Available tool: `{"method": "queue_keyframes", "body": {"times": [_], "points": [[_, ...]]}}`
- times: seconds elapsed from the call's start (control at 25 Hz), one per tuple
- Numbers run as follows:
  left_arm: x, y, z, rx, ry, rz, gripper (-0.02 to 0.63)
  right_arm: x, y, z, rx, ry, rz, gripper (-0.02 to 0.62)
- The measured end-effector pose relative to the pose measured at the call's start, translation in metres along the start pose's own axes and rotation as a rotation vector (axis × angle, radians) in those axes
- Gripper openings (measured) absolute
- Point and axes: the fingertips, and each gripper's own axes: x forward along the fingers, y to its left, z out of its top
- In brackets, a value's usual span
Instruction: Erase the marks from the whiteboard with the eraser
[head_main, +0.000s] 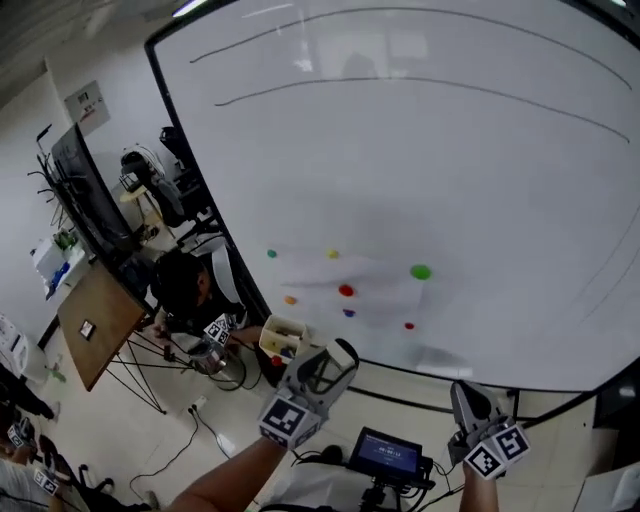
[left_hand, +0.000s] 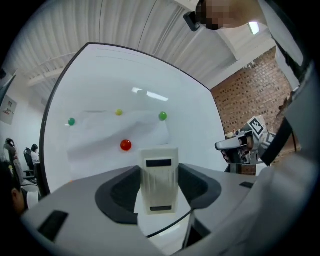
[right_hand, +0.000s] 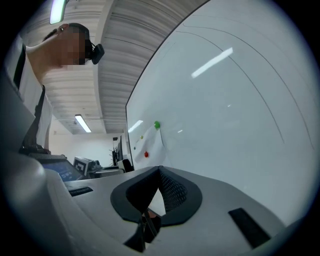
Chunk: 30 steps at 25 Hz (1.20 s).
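Observation:
The whiteboard (head_main: 450, 180) fills the head view, with long curved black marker lines (head_main: 400, 82) across its top. My left gripper (head_main: 335, 362) is below the board's lower edge, shut on a white block eraser (head_main: 341, 351). In the left gripper view the eraser (left_hand: 160, 185) stands upright between the jaws of the left gripper (left_hand: 160, 167), off the board. My right gripper (head_main: 466, 396) hangs lower right, jaws together and empty. In its own view the right gripper (right_hand: 159, 175) is shut beside the whiteboard (right_hand: 240, 115).
Coloured magnets dot the board's lower middle: green (head_main: 420, 271), red (head_main: 346, 290), yellow (head_main: 333, 254). A person (head_main: 185, 285) sits at lower left by a wooden tabletop (head_main: 95, 320). A small screen (head_main: 385, 455) is below, between the grippers. Cables lie on the floor.

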Motion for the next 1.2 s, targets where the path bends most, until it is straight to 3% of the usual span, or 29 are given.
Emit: {"method": "queue_keyframes", "body": {"times": [0.2,0.44,0.68,0.96,1.2], "points": [[-0.014,0.006,0.046,0.032,-0.068,0.033,0.252,0.001,0.022,0.057,-0.058,-0.064,0.058,0.017],[-0.032,0.034,0.097,0.131,-0.145,0.057,0.252,0.023,0.052,0.116,-0.137,-0.145,0.103,0.017],[-0.046,0.058,0.141,0.140,-0.202,0.029,0.253,0.053,0.075,0.175,-0.231,-0.191,0.109,0.017],[-0.049,0.104,0.167,0.133,-0.155,-0.003,0.253,0.090,0.092,0.229,-0.322,-0.192,0.083,0.017],[-0.060,0.134,0.215,0.211,-0.218,0.018,0.253,0.123,0.132,0.260,-0.392,-0.201,0.156,0.017]]}}
